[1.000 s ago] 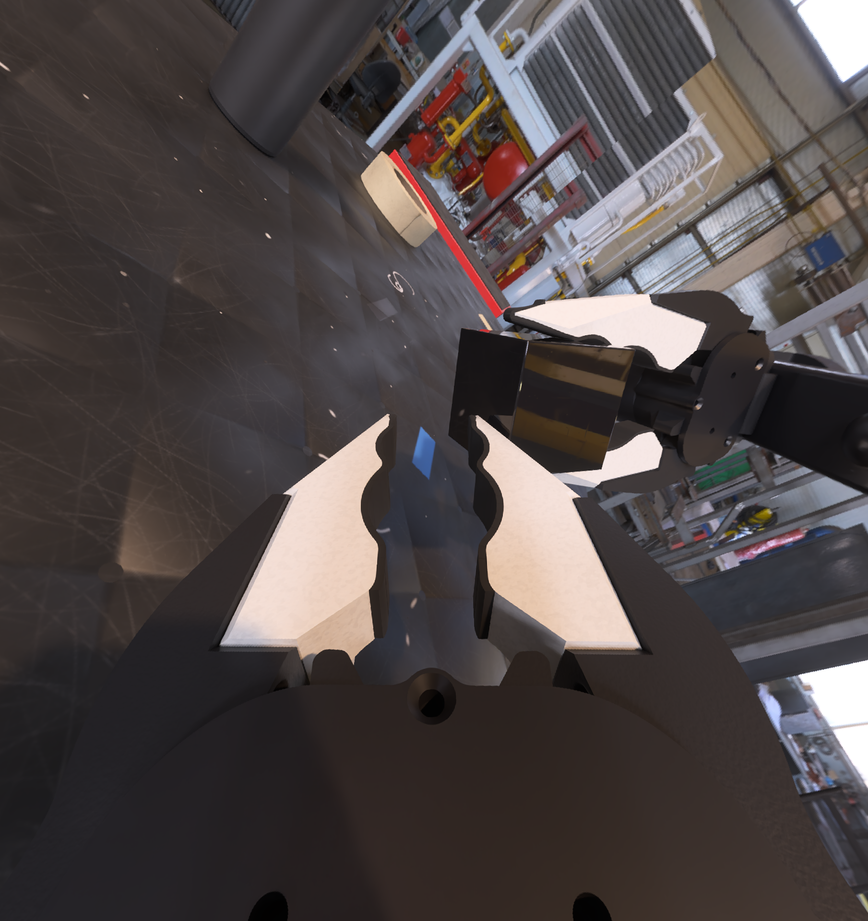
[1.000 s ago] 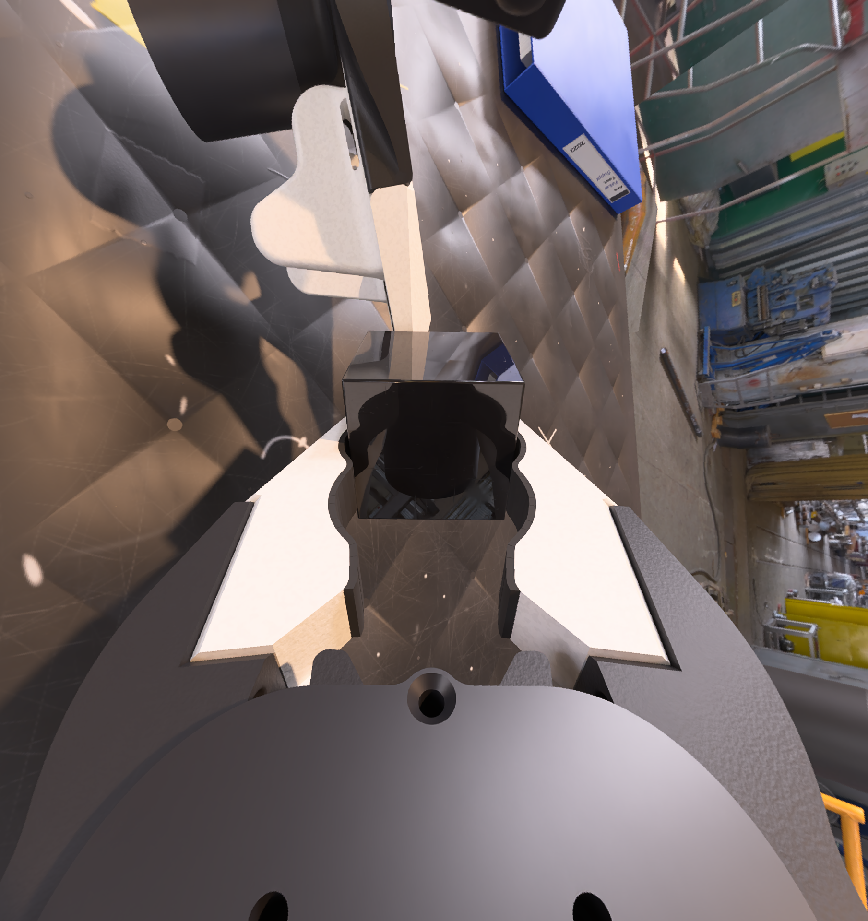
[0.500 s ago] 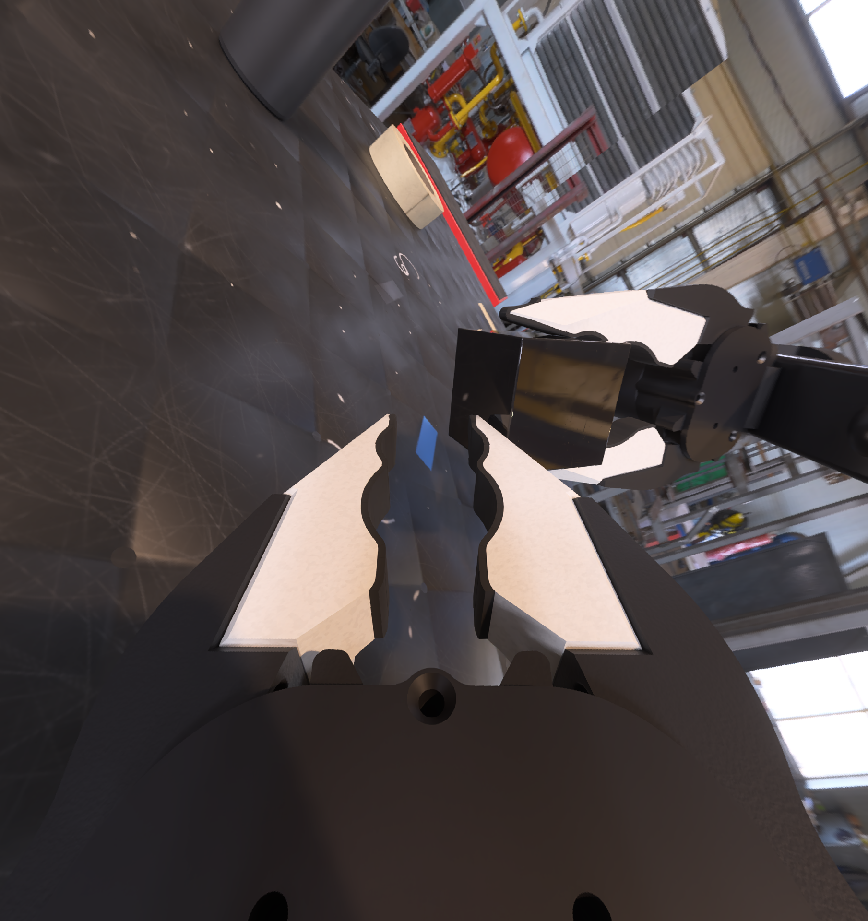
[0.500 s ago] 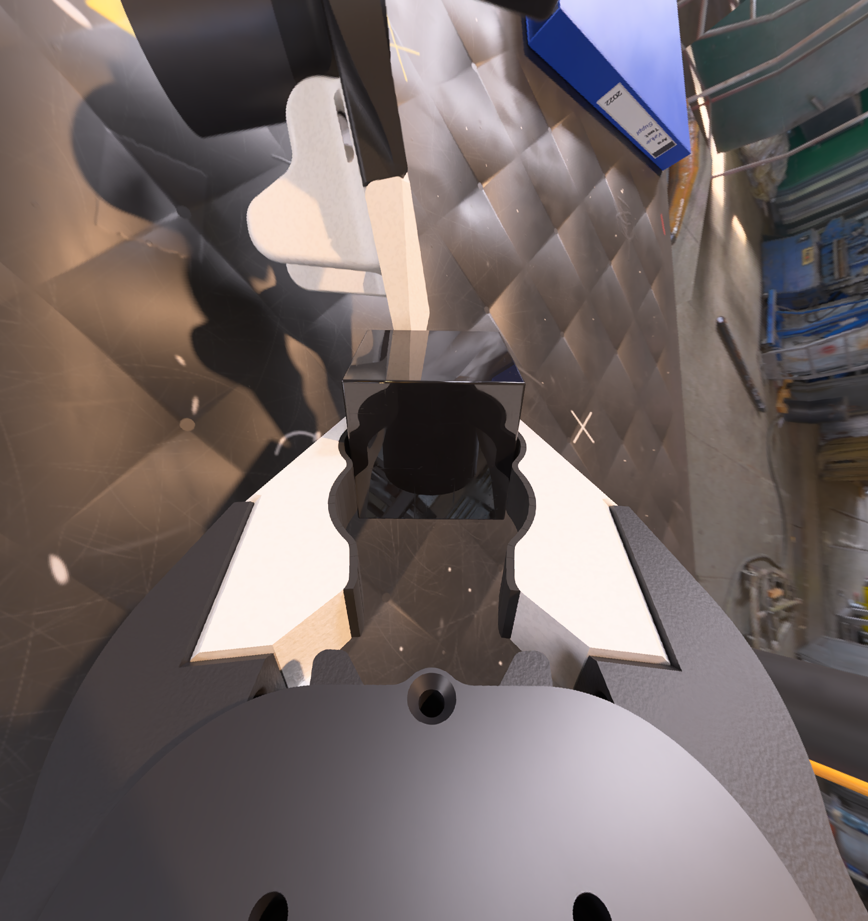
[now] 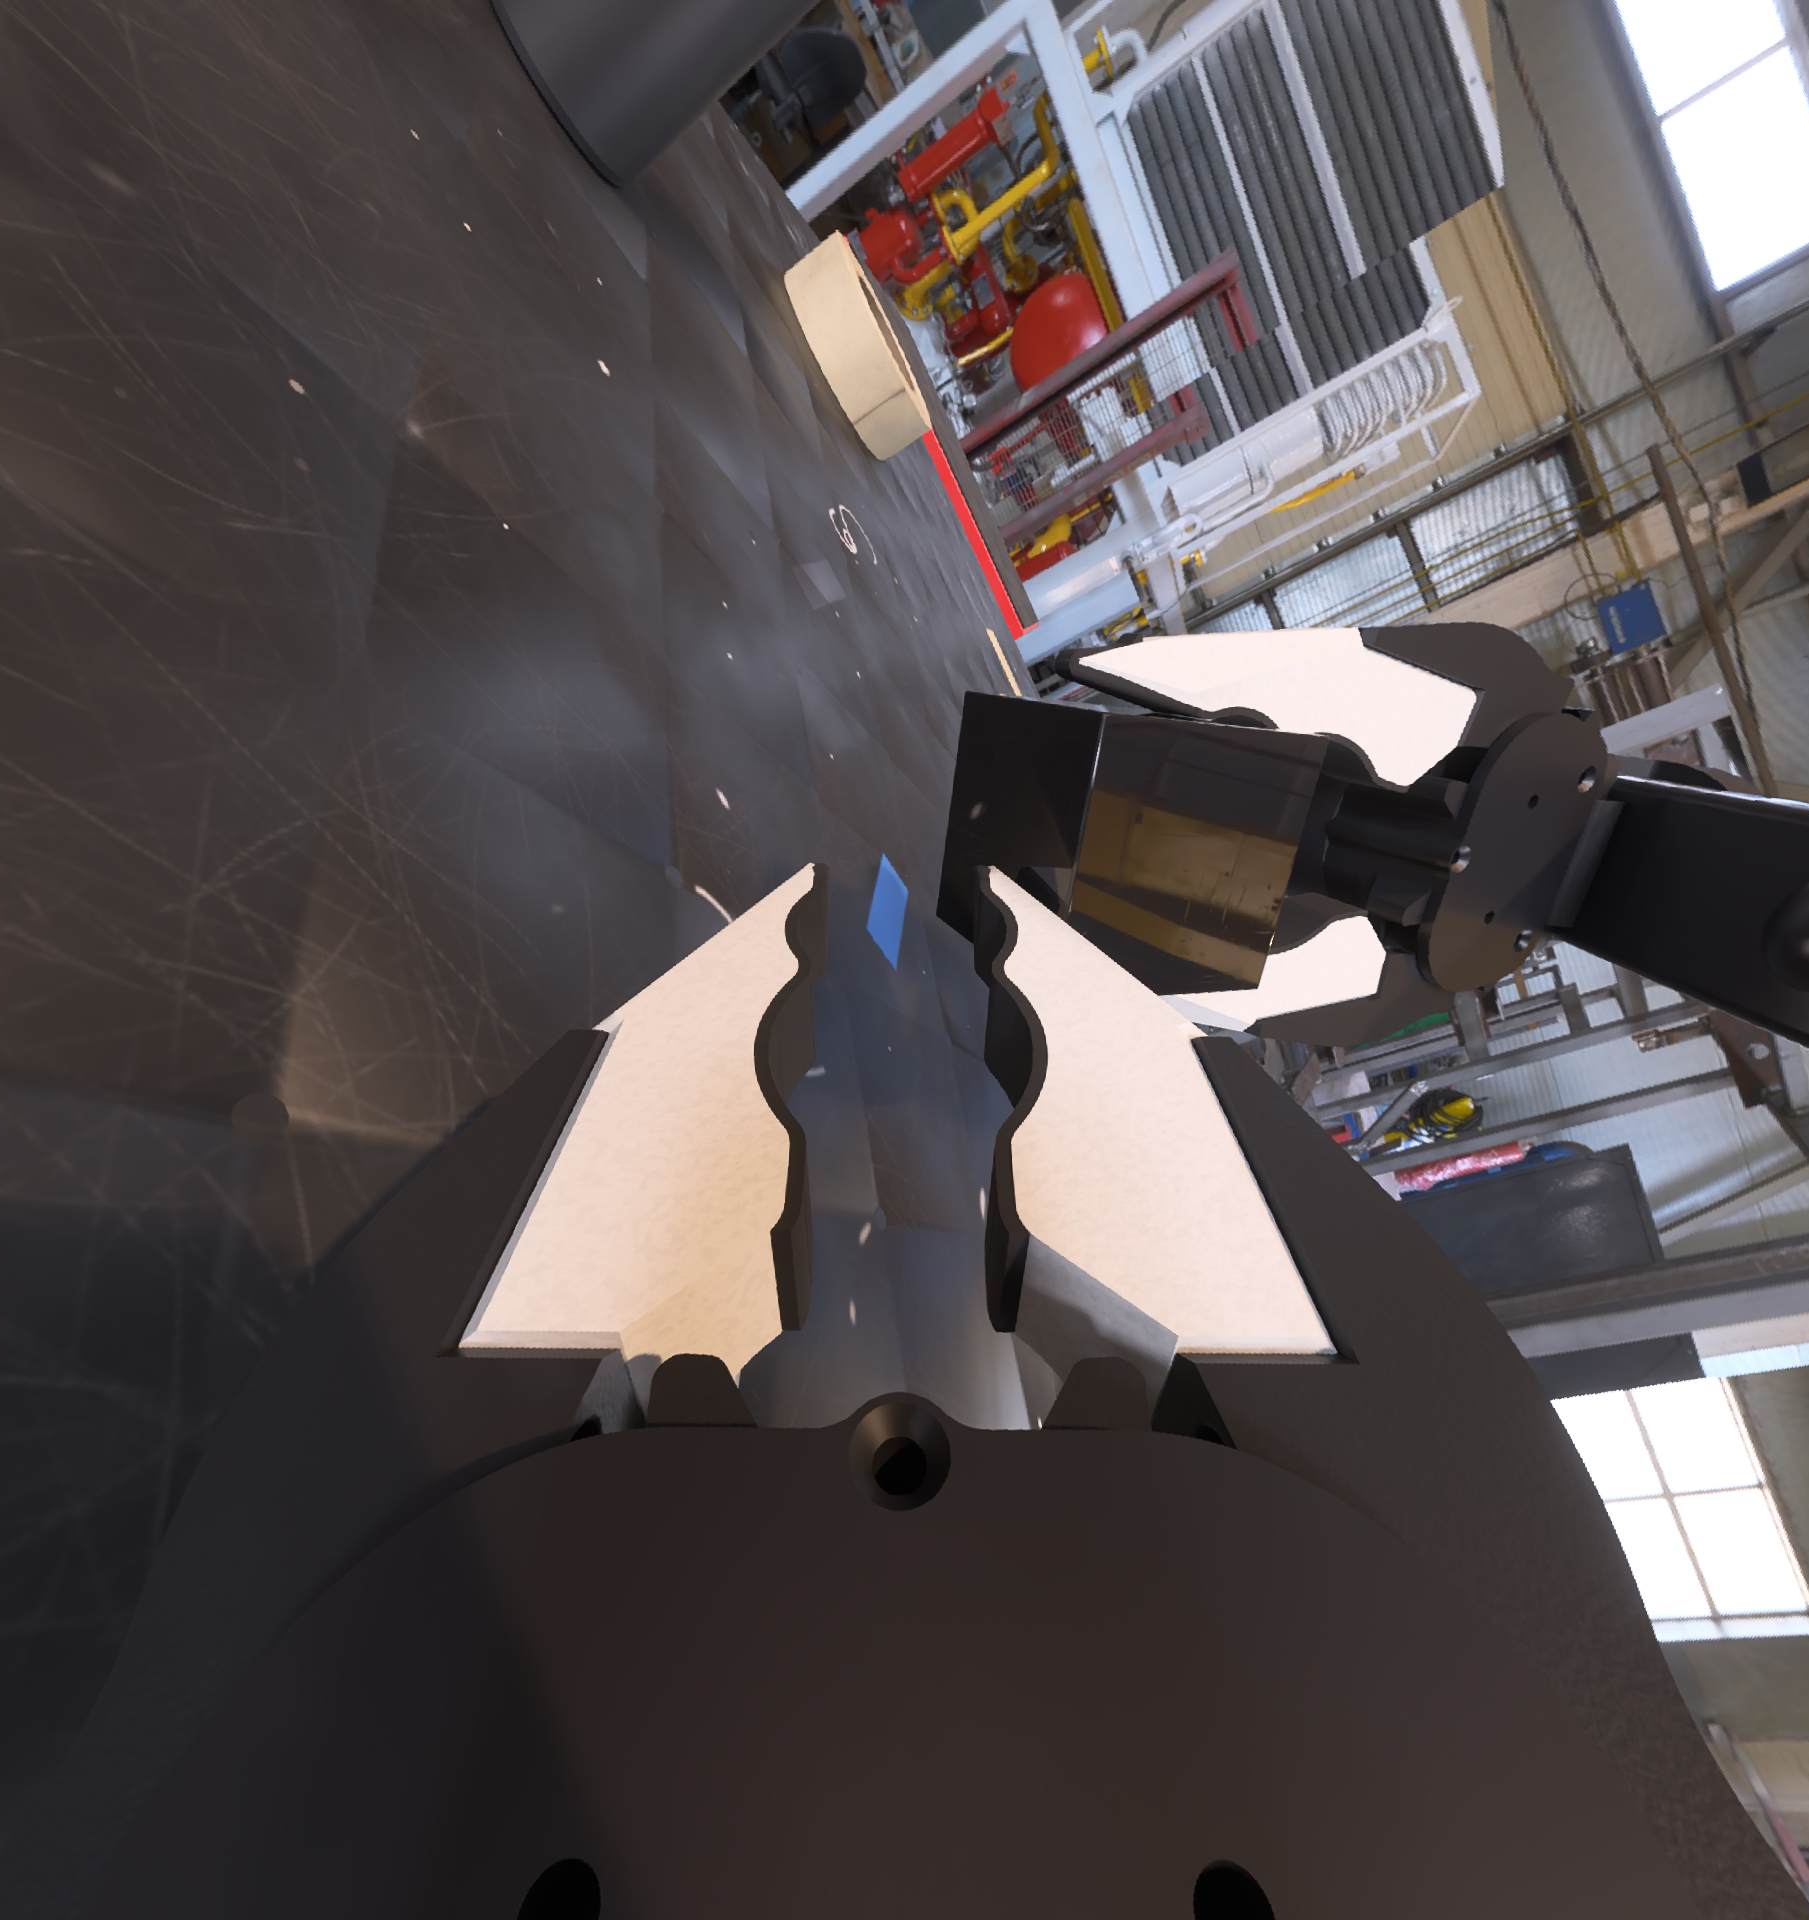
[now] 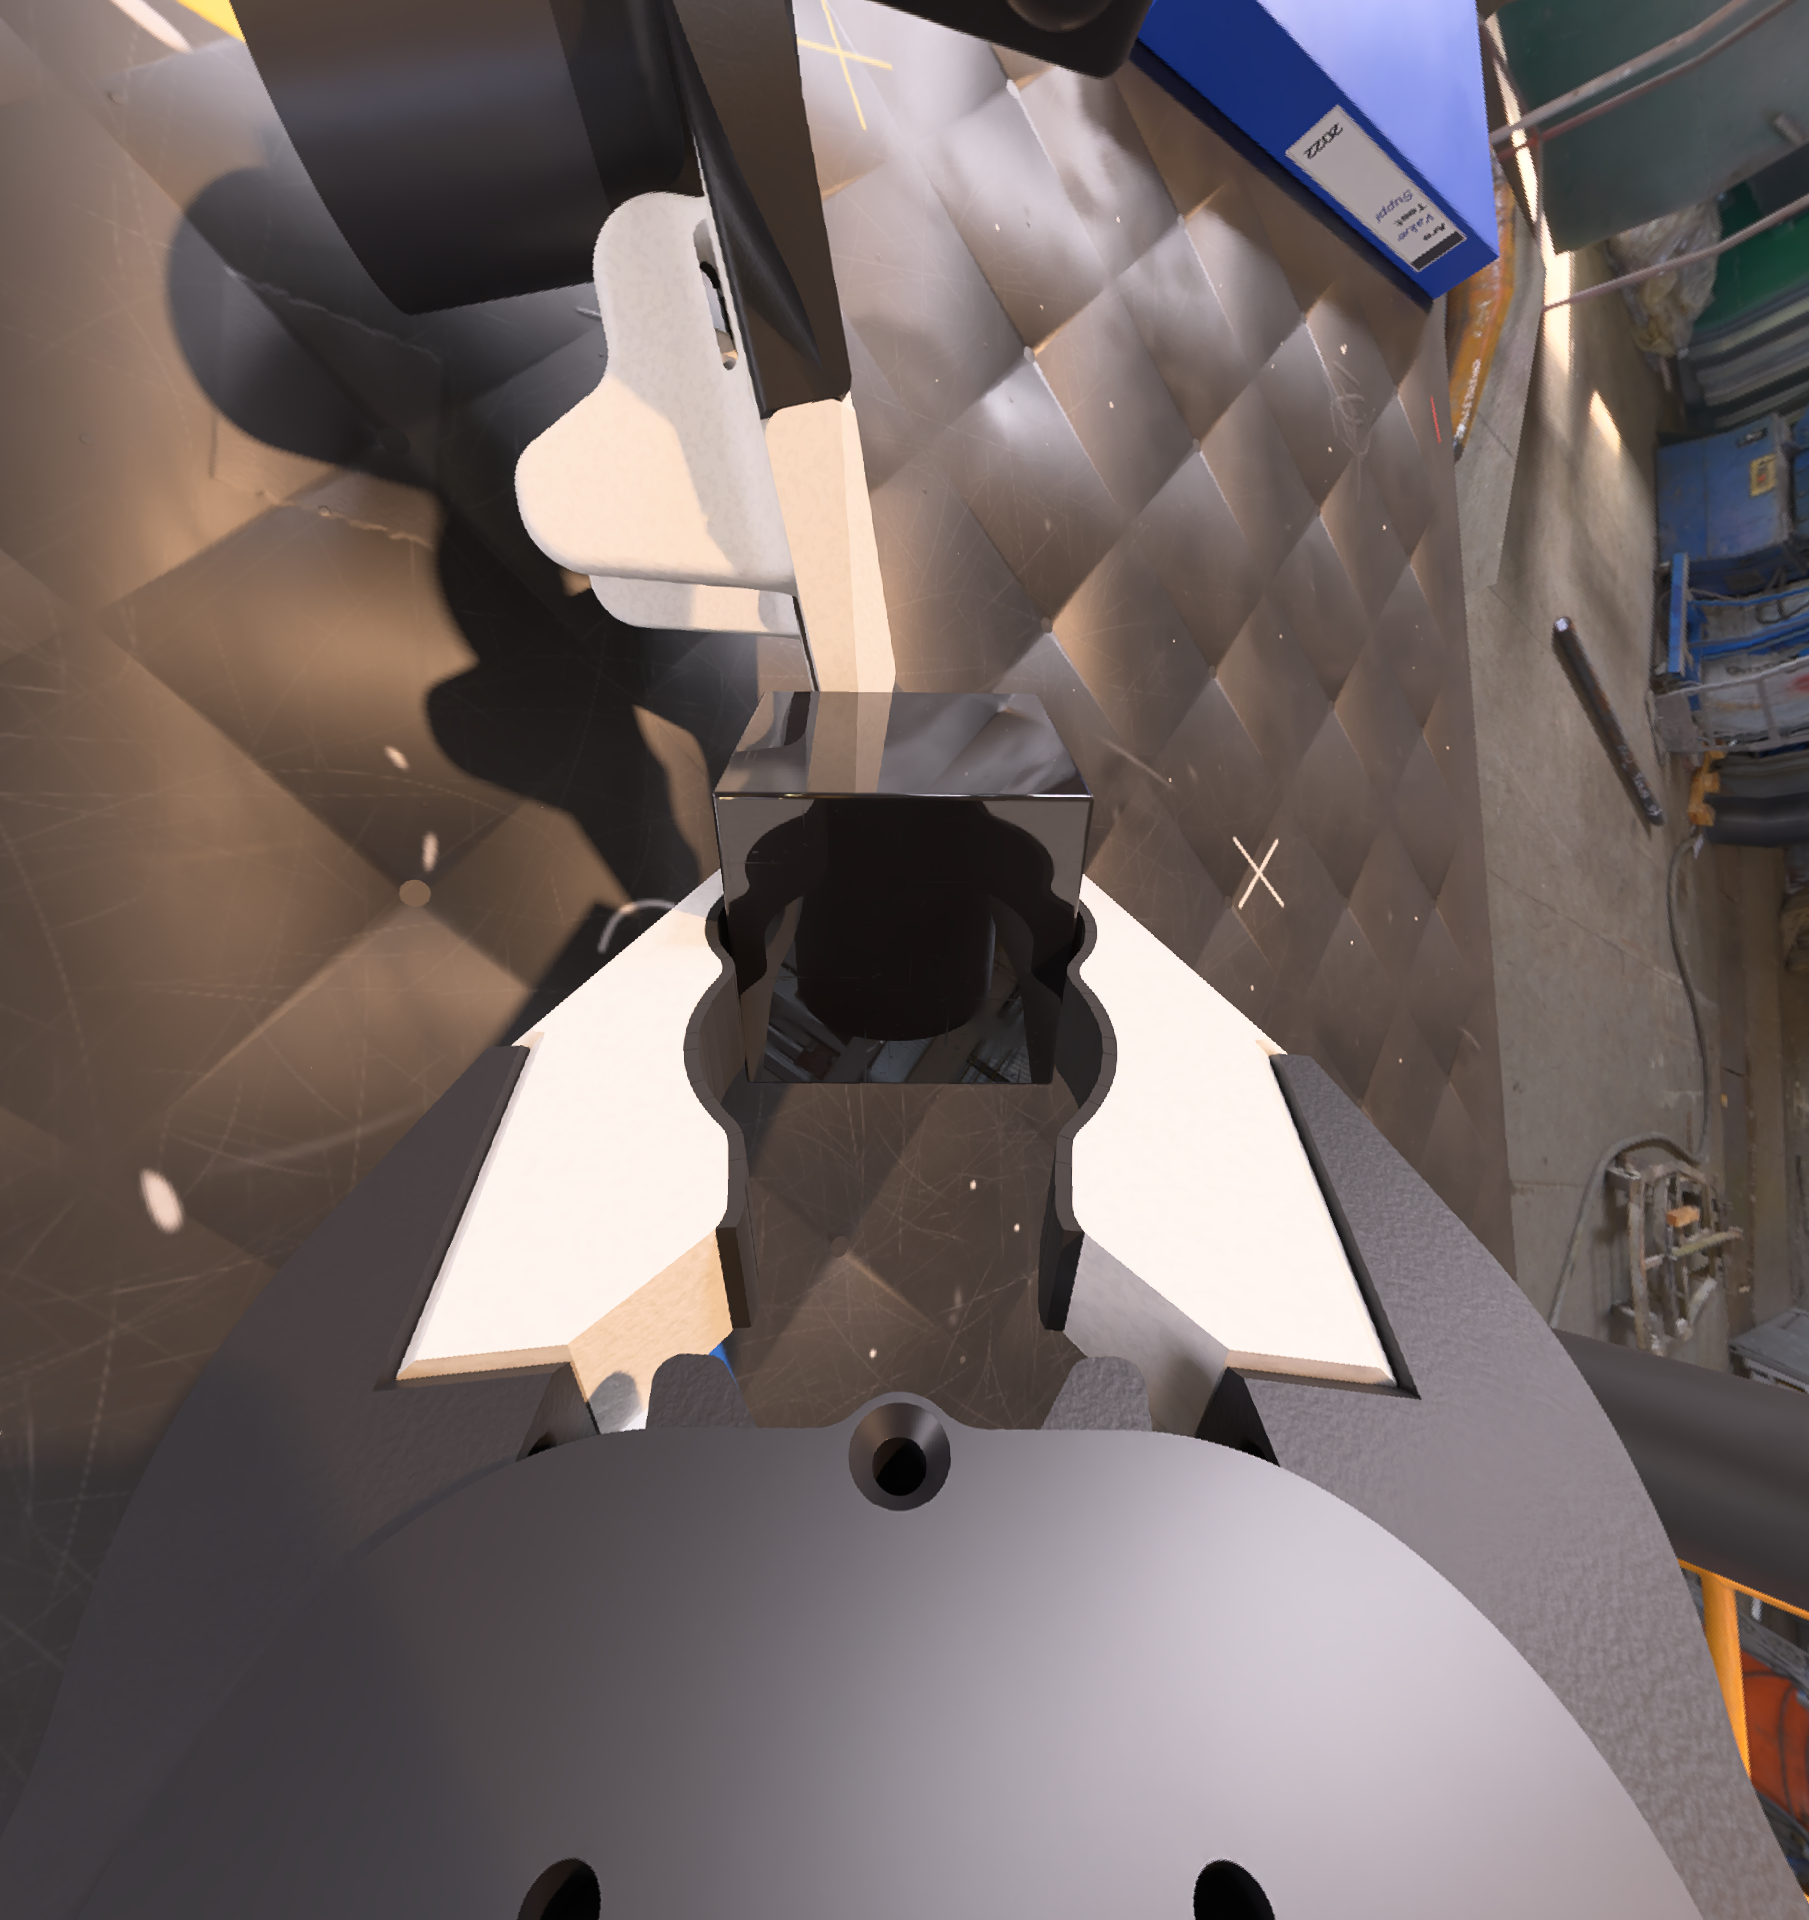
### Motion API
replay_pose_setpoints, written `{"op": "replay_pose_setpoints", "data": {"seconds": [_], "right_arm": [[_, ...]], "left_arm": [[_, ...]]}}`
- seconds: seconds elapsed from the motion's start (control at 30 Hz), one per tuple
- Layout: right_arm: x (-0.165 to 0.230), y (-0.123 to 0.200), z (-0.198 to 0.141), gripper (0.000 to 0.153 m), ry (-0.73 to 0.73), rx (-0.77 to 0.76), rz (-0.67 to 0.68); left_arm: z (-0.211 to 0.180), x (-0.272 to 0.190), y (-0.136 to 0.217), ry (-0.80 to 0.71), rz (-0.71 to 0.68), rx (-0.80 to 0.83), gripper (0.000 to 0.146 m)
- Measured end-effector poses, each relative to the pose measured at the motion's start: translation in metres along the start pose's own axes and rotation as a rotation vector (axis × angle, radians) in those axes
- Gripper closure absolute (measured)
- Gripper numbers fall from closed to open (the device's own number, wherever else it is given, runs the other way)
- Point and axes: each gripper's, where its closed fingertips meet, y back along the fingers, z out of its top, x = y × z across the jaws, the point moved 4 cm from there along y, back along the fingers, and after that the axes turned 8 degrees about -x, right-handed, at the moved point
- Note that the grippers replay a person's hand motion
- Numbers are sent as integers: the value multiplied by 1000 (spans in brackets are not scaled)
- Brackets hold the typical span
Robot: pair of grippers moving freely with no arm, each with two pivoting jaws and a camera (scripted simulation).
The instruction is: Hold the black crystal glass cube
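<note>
Right wrist view: right gripper (image 6: 900, 935) is clamped on the black crystal glass cube (image 6: 900, 904), one finger on each side face, cube seated near the fingertips. Cube is held clear of the metal table (image 6: 204, 935), w/ the quilted, scratched surface visible behind and below it. Cube faces are glossy and mirror the gripper's own body. Left gripper (image 6: 734, 499) shows at top of frame, tips pointing toward the cube, just beyond its far face; contact betw. them cannot be told. A blue binder (image 6: 1326, 135) w/ a white spine label lies on the table at upper right, well apart from the cube.

Left wrist view: left gripper (image 5: 900, 894) has a narrow gap betw. its fingers (image 5: 671, 1143) w/ nothing in it, i.e. not grasping. Right gripper (image 5: 1045, 821) enters from the right, carrying the cube (image 5: 1180, 862) just beside the left gripper's right fingertip. Cube sits to the right of that gap, not inside it. A roll of beige tape (image 5: 858, 348) stands on edge near the table's far edge, well apart from both grippers. A grey cylinder (image 5: 630, 73) stands at top of frame, farther along the table
</note>
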Motion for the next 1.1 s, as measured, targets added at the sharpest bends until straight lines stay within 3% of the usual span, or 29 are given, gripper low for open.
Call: {"op": "replay_pose_setpoints", "data": {"seconds": [0.4, 0.63, 0.93, 1.1], "right_arm": [[-3, -2, 2, 93, -67, -8, 13], [-2, -1, 6, 93, -5, -30, -5], [-4, -1, 8, 93, -73, -79, 4], [-3, -2, 7, 93, -39, -52, 24]], "left_arm": [[0, 2, 1, 70, -24, -36, 119], [-1, 1, 1, 92, -43, -21, 118], [-3, 2, 0, 194, -97, -56, 118], [-4, 3, -1, 186, -90, -52, 118]]}}
